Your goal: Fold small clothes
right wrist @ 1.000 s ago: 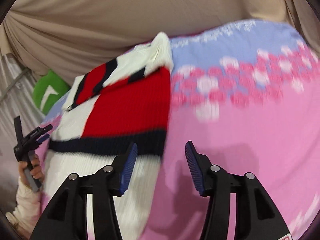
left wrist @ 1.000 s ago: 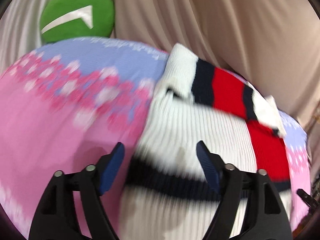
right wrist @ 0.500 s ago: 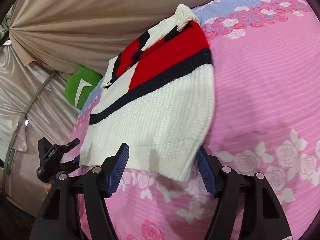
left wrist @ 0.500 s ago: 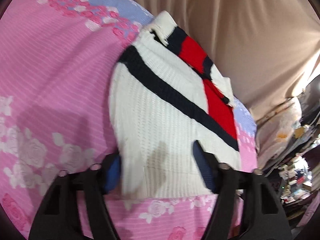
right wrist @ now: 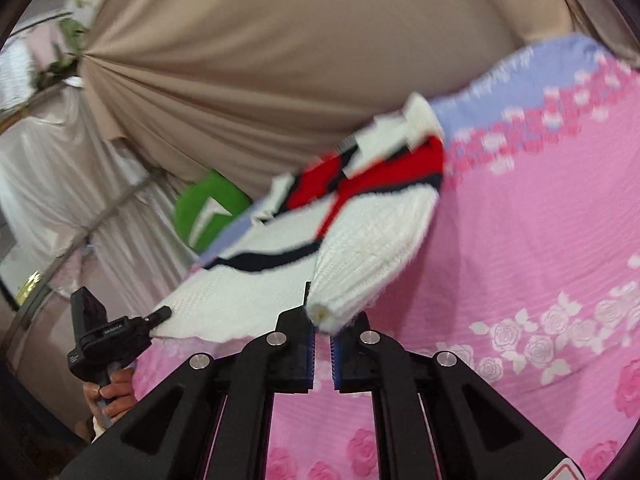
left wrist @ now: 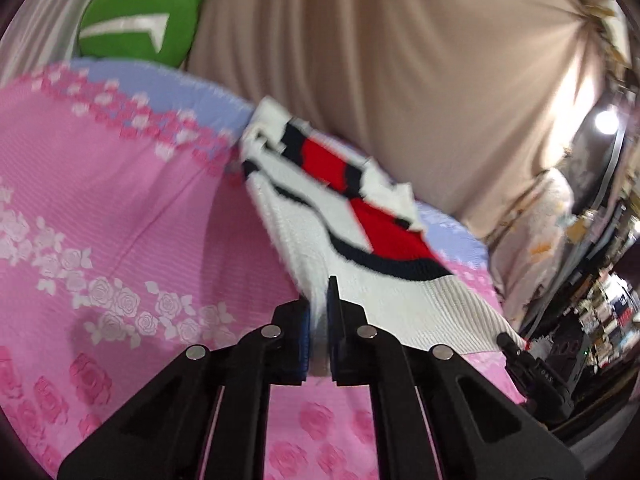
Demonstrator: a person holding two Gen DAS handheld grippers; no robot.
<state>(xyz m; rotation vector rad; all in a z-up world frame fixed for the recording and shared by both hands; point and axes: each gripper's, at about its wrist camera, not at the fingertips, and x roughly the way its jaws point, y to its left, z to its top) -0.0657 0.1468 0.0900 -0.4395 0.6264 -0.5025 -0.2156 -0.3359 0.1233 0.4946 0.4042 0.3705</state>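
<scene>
A small white knit sweater [left wrist: 376, 252] with red blocks and navy stripes lies on the pink rose-print bedspread [left wrist: 100, 208], its near hem lifted. My left gripper [left wrist: 318, 332] is shut on the hem's left corner. My right gripper [right wrist: 322, 332] is shut on the hem's right corner, where the white knit [right wrist: 360, 264] bunches over the fingers. In the right wrist view the left gripper [right wrist: 160, 314] holds the far hem corner, a hand below it. In the left wrist view the right gripper [left wrist: 508, 342] shows at the sweater's right edge.
A green cushion [left wrist: 136, 24] with a white mark sits at the bed's head against beige drapes [left wrist: 380, 60]. A blue band [right wrist: 520, 84] borders the bedspread's far end. Cluttered shelves [left wrist: 608, 312] stand beyond the bed's right side.
Both grippers, open around the sweater's near hem half a second ago, have closed on its two corners and raised the hem off the bedspread.
</scene>
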